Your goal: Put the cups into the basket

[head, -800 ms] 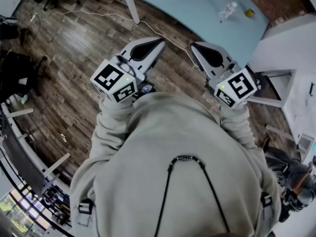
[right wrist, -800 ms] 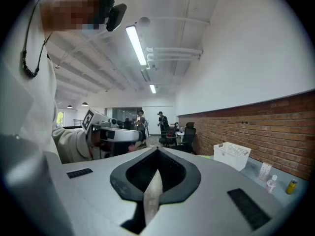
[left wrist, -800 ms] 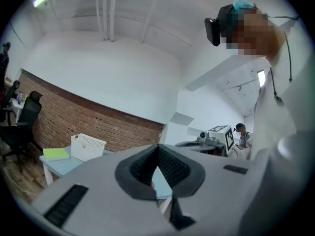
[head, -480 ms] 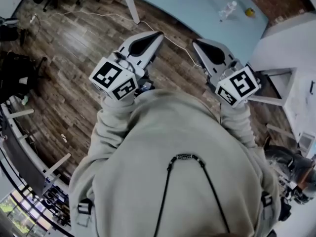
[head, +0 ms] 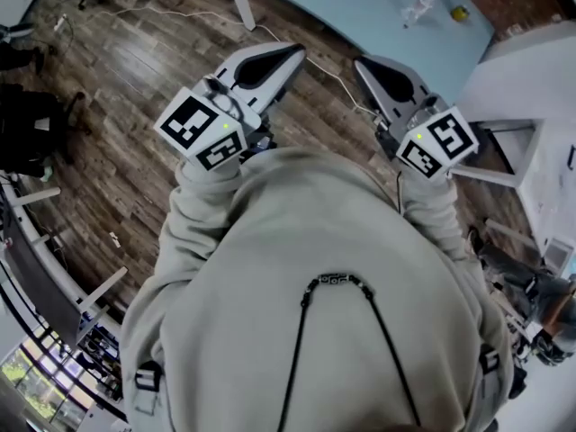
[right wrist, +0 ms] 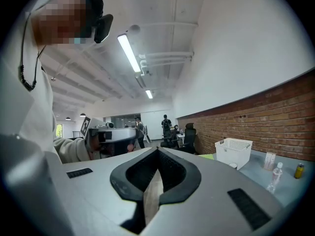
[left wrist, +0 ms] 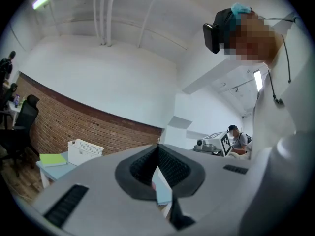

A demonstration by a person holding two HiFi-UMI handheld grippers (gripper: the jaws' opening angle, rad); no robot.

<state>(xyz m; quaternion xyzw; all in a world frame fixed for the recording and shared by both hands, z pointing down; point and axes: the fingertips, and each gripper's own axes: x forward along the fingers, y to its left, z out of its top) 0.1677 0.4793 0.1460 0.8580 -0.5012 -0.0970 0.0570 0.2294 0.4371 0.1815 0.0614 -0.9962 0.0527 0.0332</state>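
Both grippers are held up in front of a person's grey hooded top, over the wooden floor and short of the table. My left gripper (head: 297,53) is shut and holds nothing, with its tips meeting (left wrist: 158,145). Likewise my right gripper (head: 358,62) is shut and empty (right wrist: 157,149). The white slotted basket (right wrist: 233,152) stands on the light blue table (right wrist: 256,178), and it also shows in the left gripper view (left wrist: 84,150). A small cup (right wrist: 232,165) sits at the basket's foot. A pale cup-like container (right wrist: 267,160) stands to its right.
A clear bottle (right wrist: 273,177) and a yellow jar (right wrist: 299,170) stand on the table, both also in the head view: bottle (head: 418,9), jar (head: 460,12). A green notebook (left wrist: 52,159) lies left of the basket. A white cable (head: 180,14) runs across the floor. Office chairs and people are farther off.
Both grippers have shifted slightly up and forward in the head view. The table has slid toward the top edge. Both stay shut.
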